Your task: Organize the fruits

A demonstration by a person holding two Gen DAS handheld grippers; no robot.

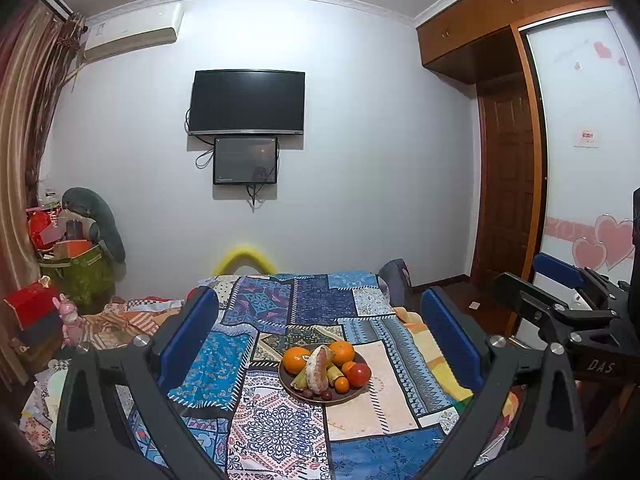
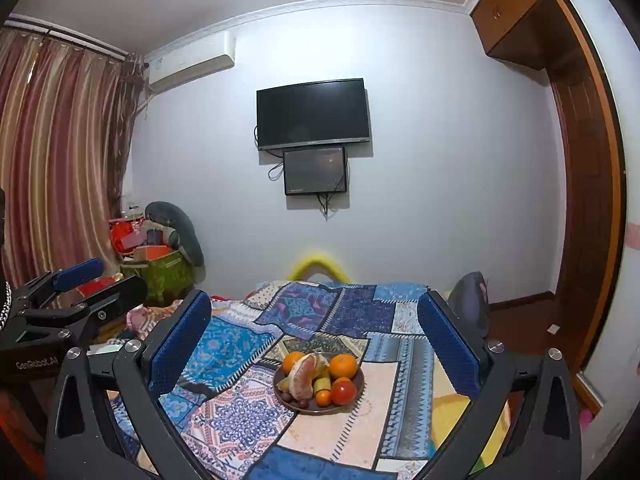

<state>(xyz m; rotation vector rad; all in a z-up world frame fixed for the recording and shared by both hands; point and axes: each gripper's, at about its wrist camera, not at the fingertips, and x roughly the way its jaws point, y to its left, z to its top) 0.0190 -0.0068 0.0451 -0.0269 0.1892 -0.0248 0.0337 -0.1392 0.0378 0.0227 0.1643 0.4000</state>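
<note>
A brown plate (image 1: 295,390) (image 2: 356,394) of fruit sits on the patchwork cloth. It holds two oranges (image 1: 295,359) (image 2: 343,365), a peeled pomelo piece (image 1: 318,368) (image 2: 303,376), a red tomato (image 1: 359,374) (image 2: 343,392), a small tangerine (image 1: 341,384), green-yellow pieces and dark grapes (image 1: 326,395). My left gripper (image 1: 320,328) is open and empty, held above and short of the plate. My right gripper (image 2: 314,324) is open and empty, likewise above the plate. Each gripper shows in the other's view, the right one (image 1: 560,276) and the left one (image 2: 92,280).
The patchwork cloth (image 1: 352,412) (image 2: 248,412) covers a bed-like surface. A TV (image 1: 247,103) hangs on the far wall. Boxes and a green bag (image 1: 80,268) pile up at the left by the curtain. A wooden wardrobe and door (image 1: 508,200) stand at the right.
</note>
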